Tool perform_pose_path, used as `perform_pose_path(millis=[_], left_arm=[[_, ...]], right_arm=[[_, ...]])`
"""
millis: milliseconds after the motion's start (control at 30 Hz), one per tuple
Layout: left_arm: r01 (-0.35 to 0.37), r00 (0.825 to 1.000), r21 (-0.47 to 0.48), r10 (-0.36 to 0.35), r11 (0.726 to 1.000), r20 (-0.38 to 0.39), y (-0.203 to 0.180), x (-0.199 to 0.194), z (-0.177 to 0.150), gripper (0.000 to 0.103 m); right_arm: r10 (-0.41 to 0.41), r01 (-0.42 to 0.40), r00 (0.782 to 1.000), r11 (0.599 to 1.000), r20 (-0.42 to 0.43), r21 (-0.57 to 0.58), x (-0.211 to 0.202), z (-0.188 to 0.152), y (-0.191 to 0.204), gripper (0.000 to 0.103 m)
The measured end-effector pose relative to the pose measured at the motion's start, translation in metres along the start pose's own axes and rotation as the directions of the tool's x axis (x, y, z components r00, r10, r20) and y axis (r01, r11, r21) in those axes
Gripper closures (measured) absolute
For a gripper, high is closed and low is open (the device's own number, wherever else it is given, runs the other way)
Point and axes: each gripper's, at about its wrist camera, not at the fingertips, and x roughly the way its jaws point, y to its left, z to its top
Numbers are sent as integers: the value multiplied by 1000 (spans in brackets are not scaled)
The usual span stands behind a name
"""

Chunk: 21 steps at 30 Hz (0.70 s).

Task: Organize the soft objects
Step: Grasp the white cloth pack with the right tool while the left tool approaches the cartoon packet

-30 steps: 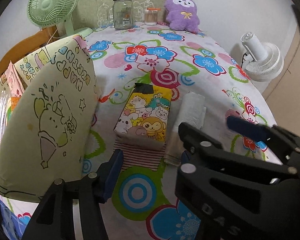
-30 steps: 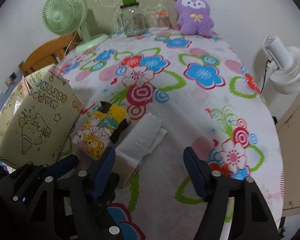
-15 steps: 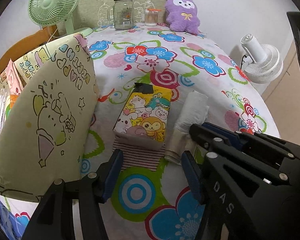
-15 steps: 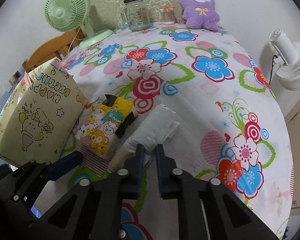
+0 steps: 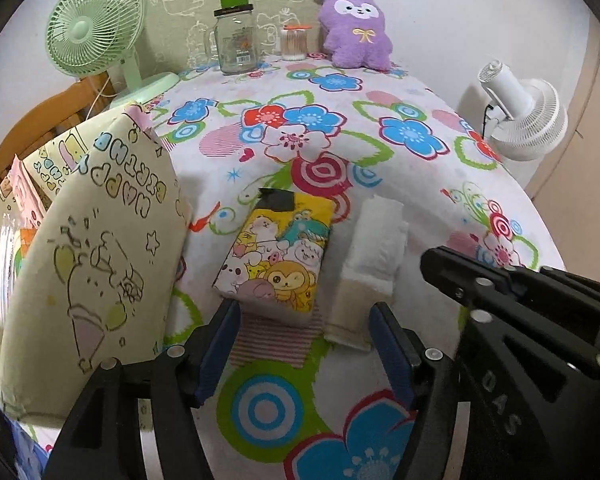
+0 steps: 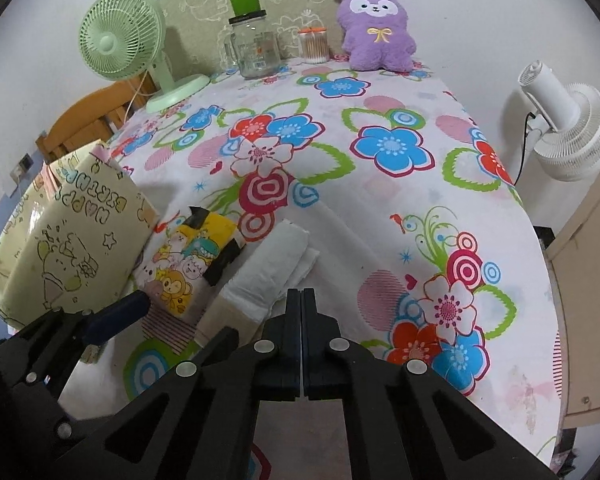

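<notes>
Lying just ahead of the left gripper (image 5: 304,348), whose blue-padded fingers are spread wide and empty, the yellow cartoon-printed soft tissue pack (image 5: 278,256) sits at twelve o'clock on the floral tablecloth (image 5: 412,136); it probably squashes easily, so its long sides suit a grip. At one o'clock the white folded cloth (image 5: 374,252) looks limp and light. Nearby, the right gripper (image 6: 302,300) is fully closed on nothing.

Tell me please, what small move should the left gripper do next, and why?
Probably ease the left gripper forward over the cartoon tissue pack: its jaws are open and the pack lies just ahead of them, untouched. The right gripper is shut and empty.
</notes>
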Motion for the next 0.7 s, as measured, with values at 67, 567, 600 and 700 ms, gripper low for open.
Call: perform_pose_path(millis=[67, 567, 600, 700], left_arm=[[-8, 1000, 0, 8, 1000, 7, 1, 2, 4, 37], [-23, 1000, -20, 23, 1000, 19, 4, 19, 22, 50], [-6, 1000, -20, 6, 1000, 15, 3, 19, 23, 58], [13, 1000, -22, -13, 1000, 11, 1, 19, 24, 63]], right_arm=[[0, 0, 1000, 1000, 6, 6, 0, 2, -2, 99], [-17, 17, 1000, 999, 1, 42, 10, 18, -15, 99], [-18, 18, 1000, 999, 0, 43, 11, 19, -15, 99], [-19, 19, 1000, 999, -2, 45, 11, 21, -16, 98]])
